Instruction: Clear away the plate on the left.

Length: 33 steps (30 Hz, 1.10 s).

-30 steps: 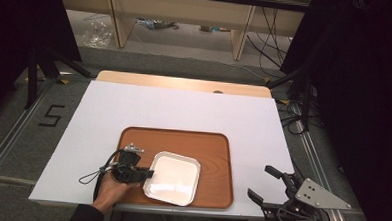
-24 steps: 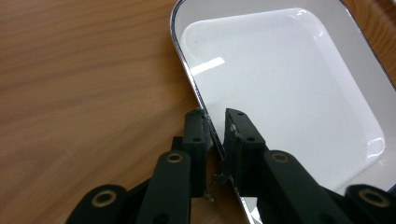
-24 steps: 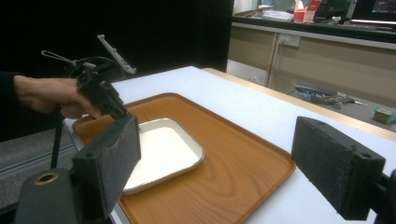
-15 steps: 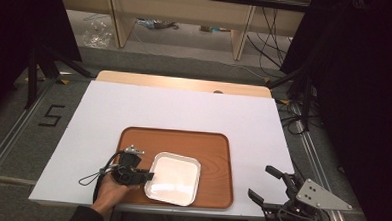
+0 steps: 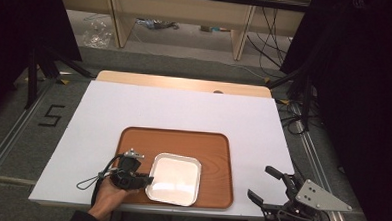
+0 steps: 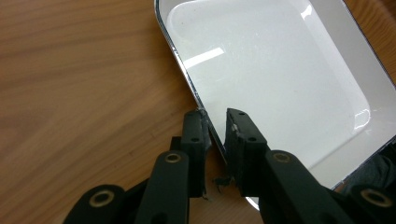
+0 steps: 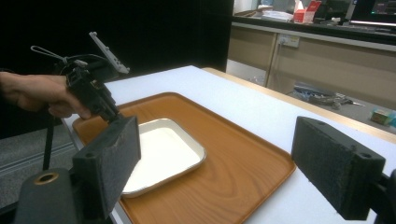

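Gripping the near-left rim of the metal dish (image 6: pixel 280 88) — so the left gripper (image 6: pixel 215 116) reads, its two black jaws straddling the thin raised edge, one outside over the wood, one inside over the pan floor. The pads look close against the rim, though a sliver of gap shows on the inner side.

Location of dish: lying flat on the wooden tray (image 5: pixel 212 146), toward its near-left part; tray sits on the white table (image 5: pixel 184 107).

Right gripper (image 5: pixel 273 186): jaws spread wide, nothing between them, held off the table's near-right corner, well apart from the tray.

Risks, as judged:
- Rim is thin and slick; a shallow bite could let the dish slide out once lifted.
- Holding at one edge alone, the far side would droop and could scrape or knock the tray.
- Tray itself may shift if the dish is dragged rather than raised.

Change from a second ago — barely any: left hand sits in nearly the same spot at the dish edge, dish and tray unmoved, right gripper unchanged.
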### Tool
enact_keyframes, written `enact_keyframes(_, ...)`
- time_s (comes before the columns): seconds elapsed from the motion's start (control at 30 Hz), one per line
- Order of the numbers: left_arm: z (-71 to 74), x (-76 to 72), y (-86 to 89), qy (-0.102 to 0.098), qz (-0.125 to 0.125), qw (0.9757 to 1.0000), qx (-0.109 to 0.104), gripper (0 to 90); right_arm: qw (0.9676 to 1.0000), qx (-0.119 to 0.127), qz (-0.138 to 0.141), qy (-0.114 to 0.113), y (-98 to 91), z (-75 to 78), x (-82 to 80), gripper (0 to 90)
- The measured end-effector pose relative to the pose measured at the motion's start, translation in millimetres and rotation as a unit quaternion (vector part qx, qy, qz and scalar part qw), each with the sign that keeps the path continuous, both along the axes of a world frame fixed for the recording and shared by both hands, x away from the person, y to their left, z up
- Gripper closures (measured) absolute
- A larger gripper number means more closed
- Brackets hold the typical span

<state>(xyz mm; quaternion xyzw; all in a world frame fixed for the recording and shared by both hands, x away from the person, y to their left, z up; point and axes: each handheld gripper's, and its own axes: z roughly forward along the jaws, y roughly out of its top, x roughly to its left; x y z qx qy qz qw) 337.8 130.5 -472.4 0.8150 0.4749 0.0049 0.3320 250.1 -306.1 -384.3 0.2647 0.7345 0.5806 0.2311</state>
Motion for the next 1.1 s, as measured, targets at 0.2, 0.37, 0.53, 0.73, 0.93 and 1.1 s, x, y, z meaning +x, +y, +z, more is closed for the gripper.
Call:
enact_keyframes(0.2, 1.8, -6.0, -1.9, 0.004, 0.005, 1.0000, 0.005, 76.2, 1.0000, 0.000, 0.003, 0.000, 0.1, 0.0, -0.1, 16.6)
enact_keyframes(0.37, 3.3, -9.6, 0.2, 0.014, -0.007, 0.9999, 0.005, 75.8, 0.9999, -0.002, -0.001, -0.013, 0.0, 0.0, 1.2, 16.6)
enact_keyframes(0.53, 3.8, -12.1, 0.6, 0.018, -0.004, 0.9998, 0.003, 75.1, 0.9999, -0.003, -0.001, -0.013, 0.1, -0.1, 1.2, 16.6)
enact_keyframes(0.73, 3.1, -13.7, 0.2, 0.019, 0.002, 0.9998, -0.003, 74.4, 0.9999, -0.003, -0.001, -0.013, 0.1, -0.1, 1.1, 16.6)
enact_keyframes(0.93, 8.5, -13.2, 3.8, 0.004, 0.013, 0.9999, -0.011, 63.9, 0.9999, -0.003, -0.001, -0.012, 0.3, -0.2, 1.2, 16.6)
enact_keyframes(1.1, 14.1, -13.3, 7.0, -0.002, 0.021, 0.9998, -0.003, 43.3, 0.9999, -0.003, 0.000, -0.013, 0.3, -0.2, 1.2, 16.6)
